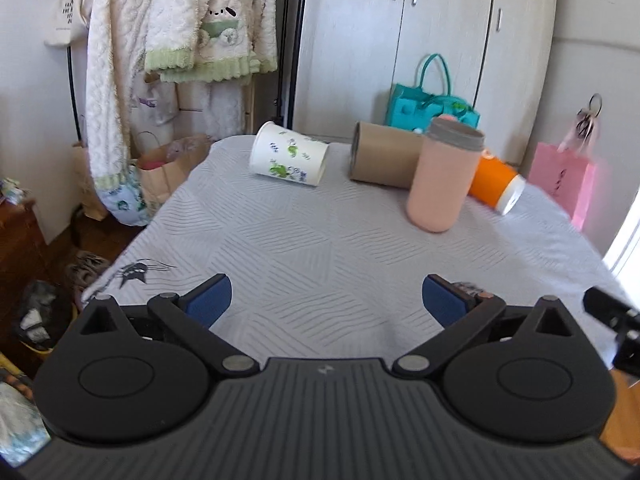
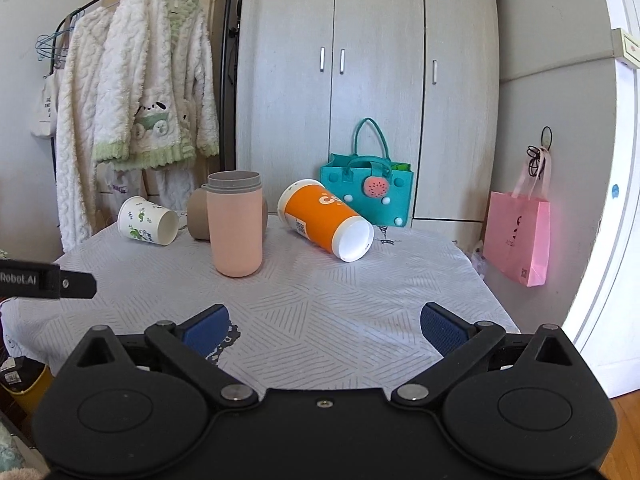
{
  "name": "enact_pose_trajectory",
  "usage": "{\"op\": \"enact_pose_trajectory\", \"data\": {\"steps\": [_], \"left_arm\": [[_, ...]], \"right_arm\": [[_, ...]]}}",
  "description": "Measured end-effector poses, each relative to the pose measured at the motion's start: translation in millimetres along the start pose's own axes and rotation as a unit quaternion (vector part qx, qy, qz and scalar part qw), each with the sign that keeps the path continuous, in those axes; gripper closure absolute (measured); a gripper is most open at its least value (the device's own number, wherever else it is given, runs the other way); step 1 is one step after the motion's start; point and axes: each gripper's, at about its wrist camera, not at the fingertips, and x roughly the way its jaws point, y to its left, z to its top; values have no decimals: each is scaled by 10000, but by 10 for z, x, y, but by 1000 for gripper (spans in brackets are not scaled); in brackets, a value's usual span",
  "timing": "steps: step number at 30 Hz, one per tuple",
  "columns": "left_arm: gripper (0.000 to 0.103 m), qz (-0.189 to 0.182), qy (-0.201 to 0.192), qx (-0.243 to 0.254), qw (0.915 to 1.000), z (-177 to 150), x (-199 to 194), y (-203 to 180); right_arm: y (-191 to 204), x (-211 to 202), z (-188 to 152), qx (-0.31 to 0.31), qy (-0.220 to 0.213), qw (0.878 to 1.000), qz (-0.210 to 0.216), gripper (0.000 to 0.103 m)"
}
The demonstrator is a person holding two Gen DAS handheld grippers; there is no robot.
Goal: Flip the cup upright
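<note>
Several cups are at the far side of a table with a grey patterned cloth (image 1: pixel 304 248) (image 2: pixel 360 288). A pink cup with a grey rim (image 1: pixel 442 176) (image 2: pixel 237 224) stands upright. A white floral paper cup (image 1: pixel 288 154) (image 2: pixel 147 221), a brown cup (image 1: pixel 384 154) (image 2: pixel 198 216) and an orange cup with a white base (image 1: pixel 494 180) (image 2: pixel 326 218) lie on their sides. My left gripper (image 1: pixel 326 300) is open and empty above the near part of the table. My right gripper (image 2: pixel 325 330) is open and empty too, well short of the cups.
A teal handbag (image 2: pixel 366 188) stands behind the cups by a grey wardrobe (image 2: pixel 368 60). A pink paper bag (image 2: pixel 516 236) hangs at the right. Fluffy robes (image 2: pixel 136 112) hang at the left. Paper bags (image 1: pixel 160 176) stand on the floor at the left.
</note>
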Motion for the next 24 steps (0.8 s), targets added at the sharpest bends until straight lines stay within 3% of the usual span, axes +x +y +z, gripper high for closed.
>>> {"op": "enact_pose_trajectory", "data": {"steps": [14,24], "left_arm": [[0,-170,-30,62,9998,-6,-26,54],[0,-3,-28,318,9995,-36,-21,24]], "right_arm": [[100,40,32,-62,105,9996,-253,0],[89,62,43,27,167,9993,-336,0]]}}
